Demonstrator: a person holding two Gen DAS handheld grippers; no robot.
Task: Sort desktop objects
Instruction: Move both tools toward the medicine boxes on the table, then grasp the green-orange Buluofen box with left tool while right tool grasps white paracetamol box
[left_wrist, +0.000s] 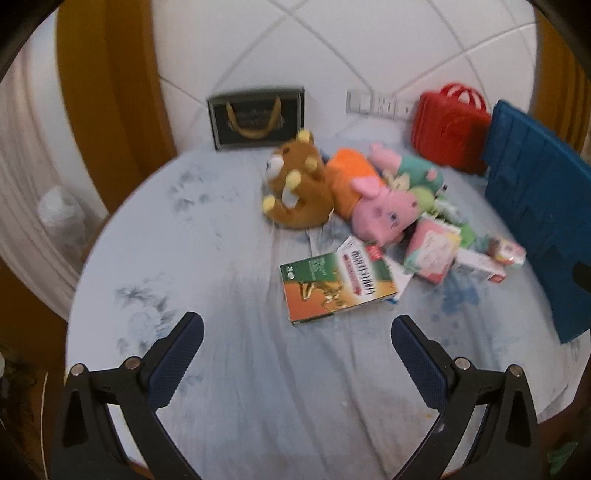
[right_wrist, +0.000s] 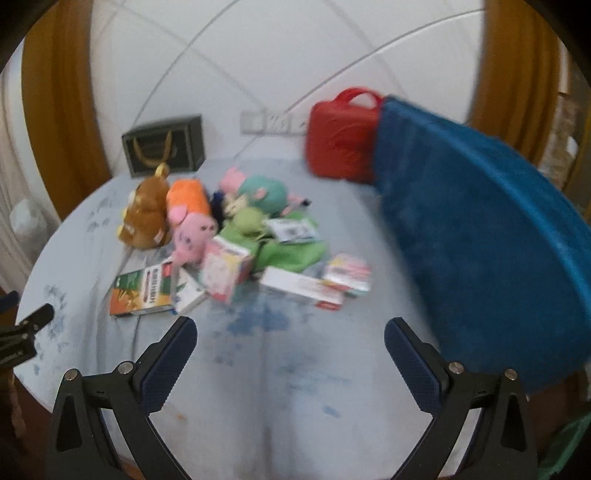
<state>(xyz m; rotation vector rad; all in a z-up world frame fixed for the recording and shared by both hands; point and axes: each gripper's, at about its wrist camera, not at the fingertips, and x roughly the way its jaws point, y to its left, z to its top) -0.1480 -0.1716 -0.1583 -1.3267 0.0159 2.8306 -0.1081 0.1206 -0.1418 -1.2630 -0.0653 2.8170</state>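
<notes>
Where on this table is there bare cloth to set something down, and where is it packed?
Bare cloth runs from the black gift bag and brown plush down the left side to the near edge, and ahead of both open grippers, left gripper and right gripper. Crowded: plush toys, green book and small boxes mid-table; blue bin and red case fill the right.

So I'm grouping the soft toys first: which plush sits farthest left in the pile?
The brown bear plush, with yellow ears and paws. It lies at the pile's left edge, beside the orange-bodied pink pig plush; the other toys lie further right.
</notes>
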